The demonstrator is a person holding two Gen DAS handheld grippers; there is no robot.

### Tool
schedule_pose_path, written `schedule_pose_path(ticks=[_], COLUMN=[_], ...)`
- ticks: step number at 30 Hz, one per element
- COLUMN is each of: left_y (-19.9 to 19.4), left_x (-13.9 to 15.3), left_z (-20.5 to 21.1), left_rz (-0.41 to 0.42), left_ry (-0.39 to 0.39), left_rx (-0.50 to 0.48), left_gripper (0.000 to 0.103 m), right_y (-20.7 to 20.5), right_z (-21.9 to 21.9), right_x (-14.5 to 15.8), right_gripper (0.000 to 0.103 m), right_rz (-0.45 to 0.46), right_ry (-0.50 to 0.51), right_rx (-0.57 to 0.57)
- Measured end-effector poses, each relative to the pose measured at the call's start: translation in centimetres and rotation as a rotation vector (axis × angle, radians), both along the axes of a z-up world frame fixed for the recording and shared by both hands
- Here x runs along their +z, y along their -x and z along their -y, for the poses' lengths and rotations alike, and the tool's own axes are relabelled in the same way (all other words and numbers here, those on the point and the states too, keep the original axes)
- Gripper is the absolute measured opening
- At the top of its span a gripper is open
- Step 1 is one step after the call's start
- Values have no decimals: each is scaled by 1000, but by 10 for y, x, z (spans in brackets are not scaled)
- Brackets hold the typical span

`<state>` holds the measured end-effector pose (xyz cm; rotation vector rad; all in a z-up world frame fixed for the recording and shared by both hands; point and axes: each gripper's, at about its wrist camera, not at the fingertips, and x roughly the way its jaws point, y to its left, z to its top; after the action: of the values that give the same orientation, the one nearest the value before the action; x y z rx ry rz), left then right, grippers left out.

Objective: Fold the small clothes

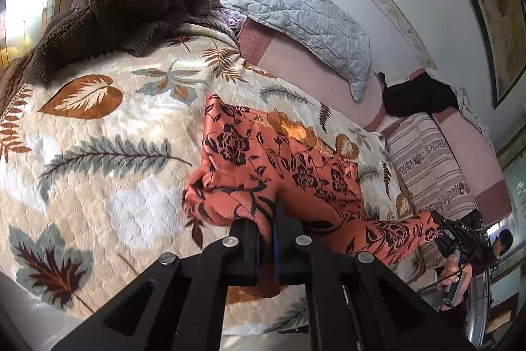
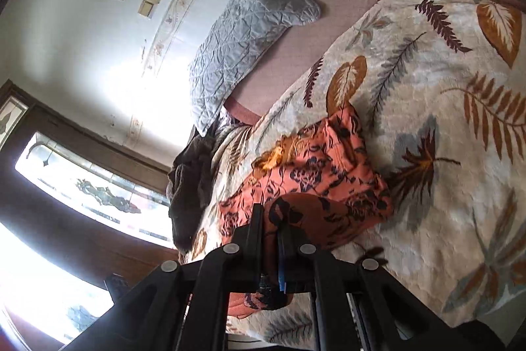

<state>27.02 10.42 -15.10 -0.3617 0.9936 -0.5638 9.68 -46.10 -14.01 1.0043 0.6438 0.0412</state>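
Jaws: both pairs clamped on orange floral garment (image 1: 282, 160) | left gripper (image 1: 268, 239) pinches bunched edge, lower centre | right gripper (image 2: 269, 239) likewise | garment mid-frame on leaf blanket (image 1: 98, 127) | risk: slick cloth slipping out, bunched fold going crooked.

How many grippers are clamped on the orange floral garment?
2: the left gripper pinches one bunched edge of the orange floral garment; the right gripper pinches its opposite end.
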Motion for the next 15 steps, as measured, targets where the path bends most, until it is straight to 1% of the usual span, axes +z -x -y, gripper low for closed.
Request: schedule_pose_path(ticks=[3,6,11,13,15], left_y=[-46,-90,-152,-173,-190], left_x=[-9,-27,-76,-97,-119], left_z=[12,31,58,63,66], left_rz=[-33,-69,-140,-171,-205], left_ry=[0,-23,-66,-74,-75], left_rx=[17,23,44,70,97], left_gripper=[6,6,6,7,8], right_y=[-42,-86,-146,-163,-176], right_z=[21,38,61,71,78], right_x=[-8,-34,-100,-127,-156], right_gripper=[7,7,7,7,8], right_rz=[-12,-42,-91,-86,-103], right_ry=[-18,-52,-133,-192,-264], right_rx=[-47,-88,-161,-186,-203])
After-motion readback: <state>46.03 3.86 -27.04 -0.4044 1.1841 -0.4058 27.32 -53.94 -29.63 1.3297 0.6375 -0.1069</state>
